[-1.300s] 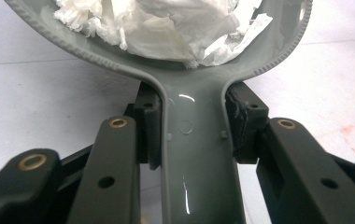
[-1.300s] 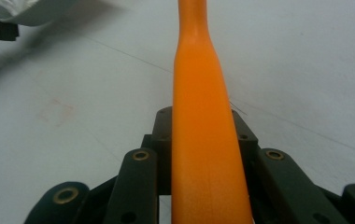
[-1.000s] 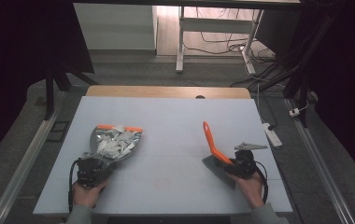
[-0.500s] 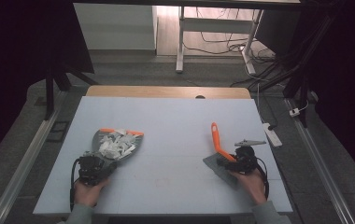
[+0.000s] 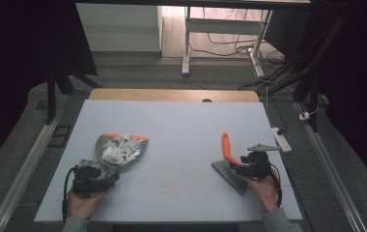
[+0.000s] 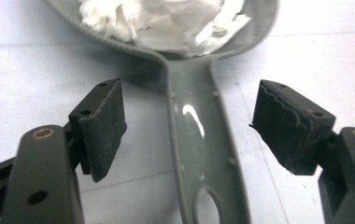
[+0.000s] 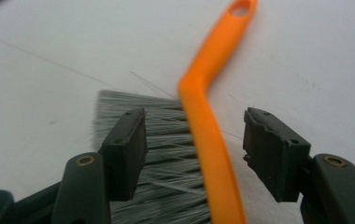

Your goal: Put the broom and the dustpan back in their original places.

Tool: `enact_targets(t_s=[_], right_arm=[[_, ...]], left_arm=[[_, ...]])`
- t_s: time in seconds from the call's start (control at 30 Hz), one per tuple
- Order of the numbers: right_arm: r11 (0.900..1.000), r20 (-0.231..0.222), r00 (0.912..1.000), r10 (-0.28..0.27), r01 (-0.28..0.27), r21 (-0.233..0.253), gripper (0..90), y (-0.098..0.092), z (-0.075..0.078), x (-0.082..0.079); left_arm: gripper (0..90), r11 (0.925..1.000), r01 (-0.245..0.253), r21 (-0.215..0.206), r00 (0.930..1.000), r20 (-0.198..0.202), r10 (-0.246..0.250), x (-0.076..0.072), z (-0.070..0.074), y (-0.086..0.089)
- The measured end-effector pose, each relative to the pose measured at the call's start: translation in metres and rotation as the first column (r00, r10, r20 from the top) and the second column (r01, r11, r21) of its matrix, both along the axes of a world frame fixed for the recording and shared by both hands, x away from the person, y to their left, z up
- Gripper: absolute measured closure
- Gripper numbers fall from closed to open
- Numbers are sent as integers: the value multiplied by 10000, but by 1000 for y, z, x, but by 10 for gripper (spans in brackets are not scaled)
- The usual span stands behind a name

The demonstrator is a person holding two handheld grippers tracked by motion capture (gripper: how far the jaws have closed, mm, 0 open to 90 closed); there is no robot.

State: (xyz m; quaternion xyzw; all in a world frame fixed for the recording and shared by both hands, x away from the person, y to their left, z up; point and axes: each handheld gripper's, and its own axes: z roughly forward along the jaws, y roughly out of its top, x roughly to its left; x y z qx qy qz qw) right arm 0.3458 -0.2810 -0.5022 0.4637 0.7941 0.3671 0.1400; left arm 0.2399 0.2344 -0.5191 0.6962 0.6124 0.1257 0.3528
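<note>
Grey plastic dustpan (image 5: 119, 151) heaped with white paper scraps (image 5: 119, 149) lay near table's (image 5: 181, 116) left edge, left gripper (image 6: 187, 128) spread wide around its handle, orange-handled grey-bristled brush (image 5: 230, 162) flat near right edge, lowered since earlier, right gripper (image 7: 194, 154) jaws apart astride it, middle open.

A pale table (image 5: 181, 125) carries a dustpan (image 5: 119, 151) and a brush (image 5: 230, 162).

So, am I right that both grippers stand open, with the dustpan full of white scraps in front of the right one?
Not quite: the dustpan lies in front of the left gripper, as the left gripper view shows; the right gripper faces the brush. Both do stand open, jaws apart beside the handles.
</note>
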Motion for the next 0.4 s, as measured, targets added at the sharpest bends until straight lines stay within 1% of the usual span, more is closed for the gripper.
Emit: enact_targets(t_s=[0.03,0.07,0.13,0.17,0.2,0.27,0.3,0.4], right_arm=[[9998,108,9998,178,-179,60,414,0,2,-3],[9989,202,9988,452,-454,109,426,1,5,-5],[9940,454,9931,1081,-1088,135,434,3,8,-12],[9891,561,9878,1454,-1464,144,440,4,10,-15],[9833,627,9816,1805,-1817,141,446,5,10,-18],[9728,804,9697,2309,-2314,-22,450,8,11,-22],[9680,844,9644,2505,-2511,-38,450,9,12,-23],[9579,984,9531,2864,-2870,-75,450,13,12,-25]], left_arm=[[264,9997,209,87,9997,98,-210,-1,2,0],[264,9988,481,69,9986,206,-482,-2,4,-1],[264,9959,901,-8,9955,306,-900,-3,6,-2],[269,9935,1139,-65,9928,381,-1136,-3,6,-3],[272,9920,1261,-49,9912,420,-1258,-3,7,-3],[274,9875,1576,-79,9863,513,-1570,-4,7,-3],[277,9866,1630,-60,9853,522,-1624,-4,7,-3],[280,9865,1635,-48,9846,627,-1629,-5,8,-2]])
